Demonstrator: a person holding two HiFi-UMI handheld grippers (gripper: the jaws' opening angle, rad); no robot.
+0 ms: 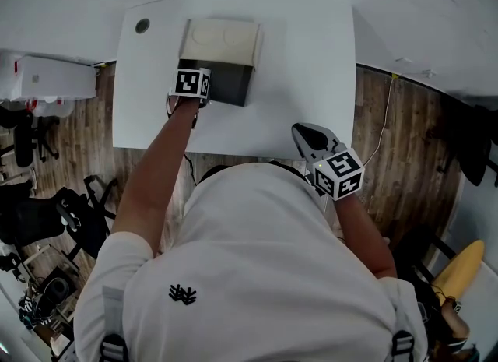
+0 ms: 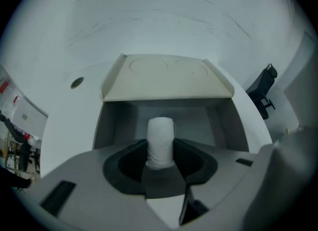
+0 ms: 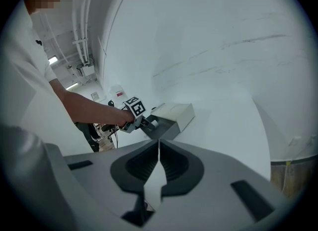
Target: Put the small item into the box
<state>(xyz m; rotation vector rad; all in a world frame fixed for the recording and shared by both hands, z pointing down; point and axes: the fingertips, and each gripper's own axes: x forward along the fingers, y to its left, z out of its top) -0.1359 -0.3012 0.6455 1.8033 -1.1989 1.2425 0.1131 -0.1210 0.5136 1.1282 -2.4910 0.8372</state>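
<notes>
Fingers (image 2: 130,161) of the left gripper (image 2: 160,146) are clenched on a small white spool of thread (image 2: 160,134), which stands upright between them inside the mouth of the open box (image 2: 110,121), below its raised beige lid (image 2: 168,78); whether the spool touches the grey floor of the box cannot be told. The box sits toward the far side of the white desk (image 1: 311,65). Near the desk's front edge, well apart from the box, the right gripper (image 3: 158,148) hovers with its fingers pressed together on nothing.
</notes>
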